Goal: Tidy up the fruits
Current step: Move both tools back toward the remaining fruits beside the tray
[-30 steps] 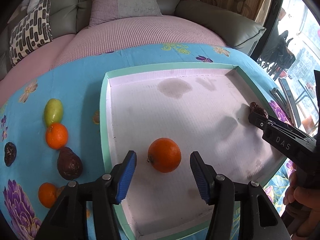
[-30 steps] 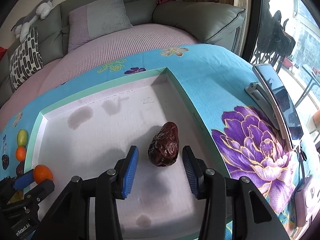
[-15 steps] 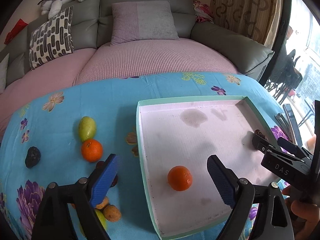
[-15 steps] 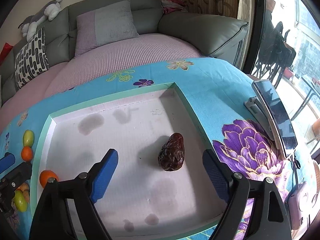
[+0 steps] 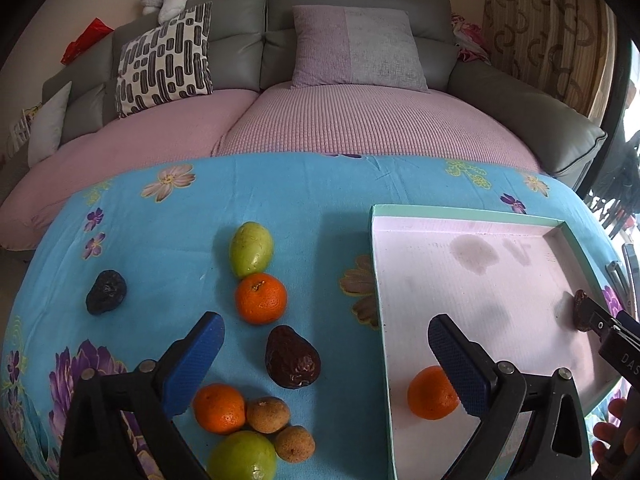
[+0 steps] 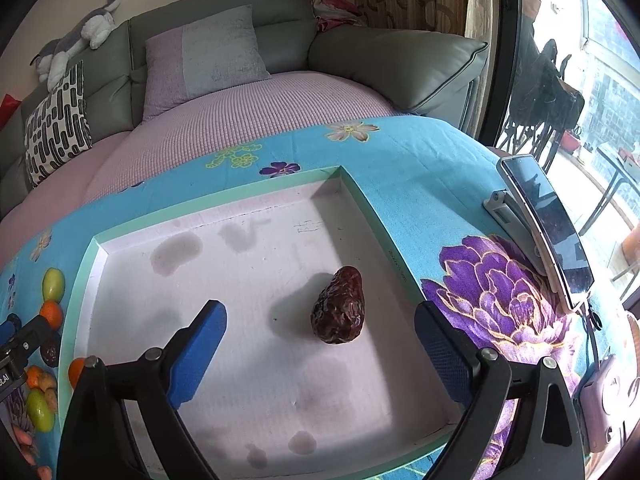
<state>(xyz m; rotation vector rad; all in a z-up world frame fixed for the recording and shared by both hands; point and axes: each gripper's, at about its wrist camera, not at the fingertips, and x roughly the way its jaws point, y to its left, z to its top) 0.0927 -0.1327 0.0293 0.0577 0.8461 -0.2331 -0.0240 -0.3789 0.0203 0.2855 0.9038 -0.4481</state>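
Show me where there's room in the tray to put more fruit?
Most of the tray is bare: the whole far half by the stains, and the middle between the orange near its left wall and the wrinkled date near its right wall. The cloth left of the tray is crowded with the fruit cluster.
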